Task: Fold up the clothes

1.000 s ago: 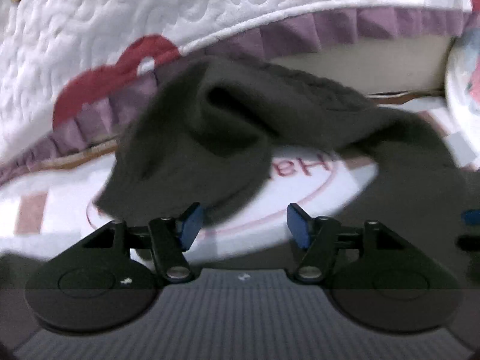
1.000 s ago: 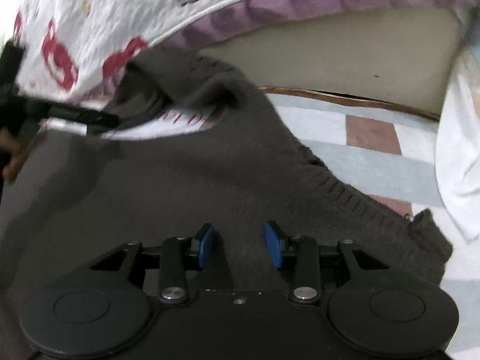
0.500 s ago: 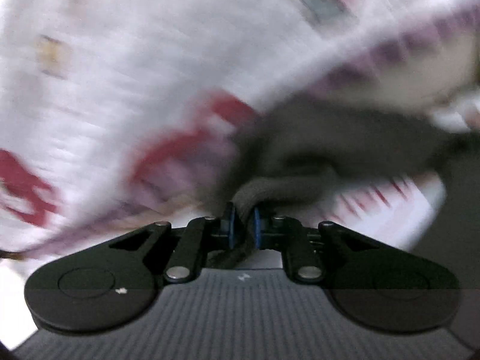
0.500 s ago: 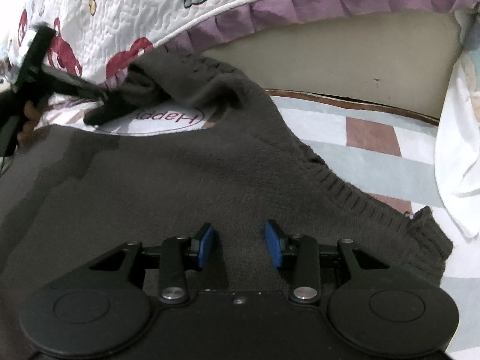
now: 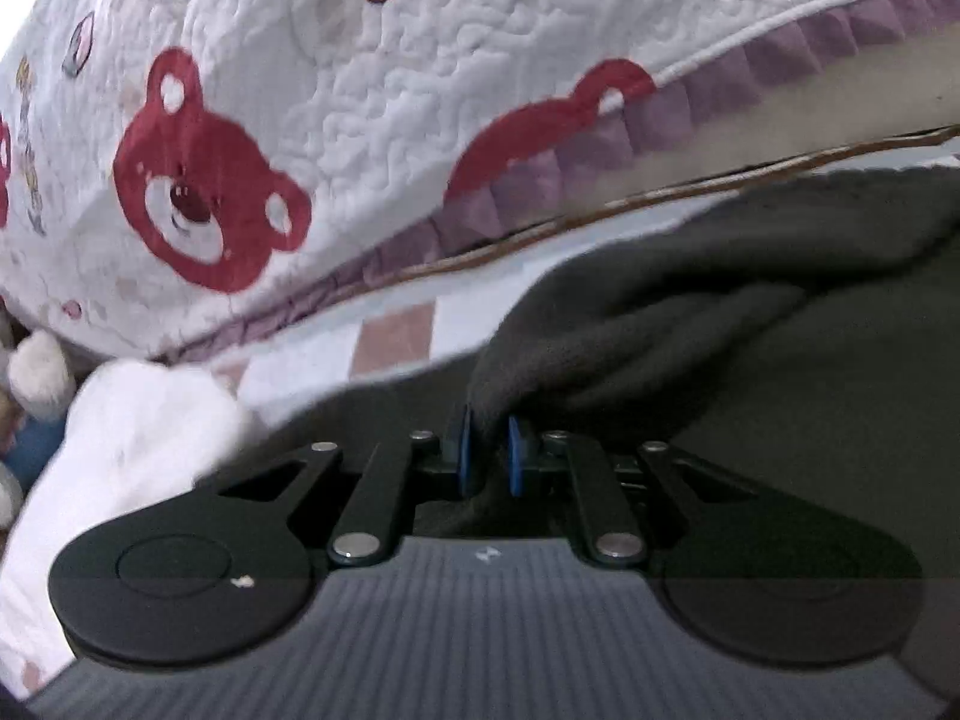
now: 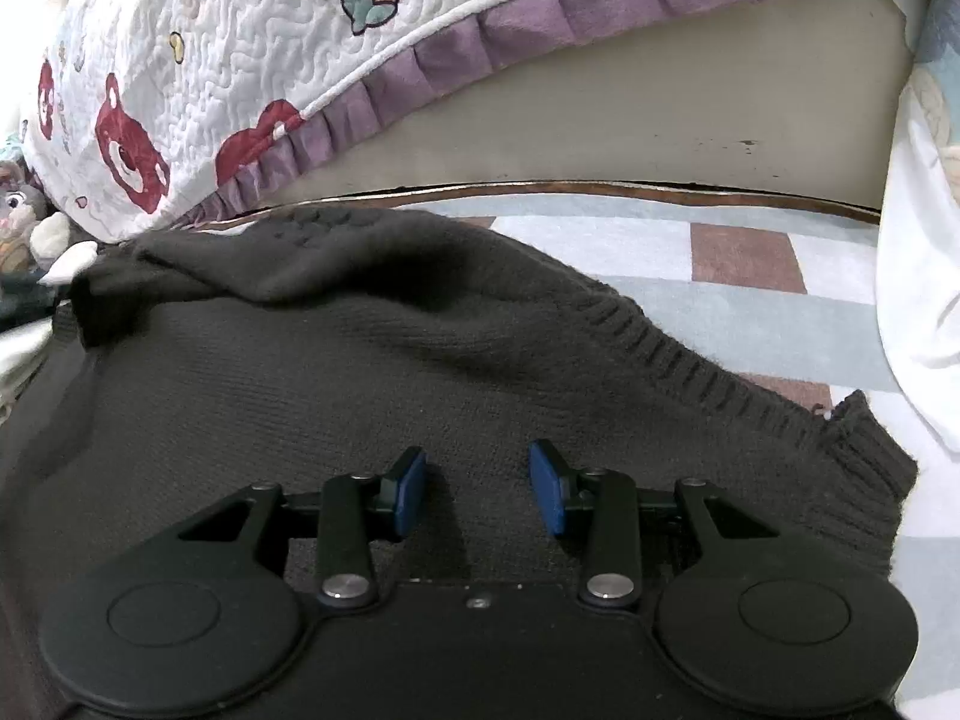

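Your left gripper has its jaws nearly closed, and a bunched fold of the dark grey sweater is pinched between the blue pads. From that grip the cloth rises and runs off to the right of the left wrist view as a thick gathered roll. Your right gripper has its jaws standing about half apart with nothing between them; the pads hover over, or rest lightly on, the flat body of the garment, and which of the two cannot be told.

The sweater lies spread on the checked bed sheet, directly under and ahead of the right jaws, with its ribbed hem running away to the right. Its long axis appears to run from left to right across the right wrist view. The deciding relation: the gathered part you hold lies at the far left of that spread, so the left hand is the nearer one to carry it across the body; the right looks placed to pin the flat part.

Only the left view shows the grip itself and a white soft item just beside it. Only the right view shows the flat panel, the hem and the far edge against the quilted cover
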A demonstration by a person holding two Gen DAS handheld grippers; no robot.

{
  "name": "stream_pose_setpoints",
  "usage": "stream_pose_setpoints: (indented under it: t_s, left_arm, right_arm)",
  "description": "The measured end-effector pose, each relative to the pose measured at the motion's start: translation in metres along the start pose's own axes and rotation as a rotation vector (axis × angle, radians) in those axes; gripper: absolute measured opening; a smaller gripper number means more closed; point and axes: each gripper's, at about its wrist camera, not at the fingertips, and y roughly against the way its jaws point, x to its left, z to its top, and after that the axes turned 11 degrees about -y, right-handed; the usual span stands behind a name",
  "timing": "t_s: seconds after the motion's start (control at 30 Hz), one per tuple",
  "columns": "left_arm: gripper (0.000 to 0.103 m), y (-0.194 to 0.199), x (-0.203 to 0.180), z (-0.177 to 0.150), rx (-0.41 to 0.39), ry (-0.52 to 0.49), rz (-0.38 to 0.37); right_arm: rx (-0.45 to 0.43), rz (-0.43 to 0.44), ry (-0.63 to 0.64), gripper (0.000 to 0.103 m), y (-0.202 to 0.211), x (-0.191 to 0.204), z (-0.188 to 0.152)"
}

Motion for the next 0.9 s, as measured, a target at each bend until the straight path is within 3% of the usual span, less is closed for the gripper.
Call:
stream_pose_setpoints:
  t_s: [0.03, 0.13, 0.23, 0.33, 0.43, 0.53, 0.67, 0.7, 0.73, 0.9]
  left_arm:
    - [0.011, 0.003, 0.000, -0.002, -0.004, -0.002, -0.003]
    - [0.011, 0.009, 0.004, -0.002, -0.017, -0.014, 0.012]
    - [0.010, 0.005, 0.012, 0.000, -0.008, 0.012, 0.046]
    - [0.011, 0.001, 0.024, -0.003, 0.036, 0.090, -0.001]
    - [0.011, 0.004, 0.037, -0.011, 0.027, 0.202, -0.067]
    - [0.015, 0.011, 0.052, -0.018, 0.005, 0.342, -0.135]
    - [0.021, 0.018, 0.066, -0.020, -0.038, 0.462, -0.157]
    - [0.021, 0.020, 0.068, -0.019, -0.048, 0.473, -0.145]
    - [0.022, 0.022, 0.070, -0.018, -0.058, 0.485, -0.132]
    - [0.029, 0.028, 0.076, -0.015, -0.076, 0.507, -0.100]
  right_arm:
    - [0.014, 0.048, -0.084, 0.045, 0.008, -0.002, 0.003]
    - [-0.046, 0.282, -0.166, 0.045, 0.039, 0.004, 0.013]
    - [-0.114, 0.257, -0.094, 0.051, 0.049, 0.011, 0.034]
    - [-0.166, 0.179, -0.100, 0.052, 0.042, 0.005, 0.059]
    - [-0.133, 0.137, -0.197, 0.052, 0.019, -0.016, 0.086]
    - [-0.092, 0.166, -0.173, 0.052, 0.002, -0.011, 0.101]
    - [-0.011, 0.225, 0.065, 0.054, -0.012, 0.031, 0.104]
    - [0.018, 0.226, 0.135, 0.060, -0.018, 0.044, 0.102]
    - [0.042, 0.202, 0.223, 0.066, -0.023, 0.057, 0.097]
    - [-0.004, -0.080, 0.616, 0.063, -0.055, 0.090, 0.068]
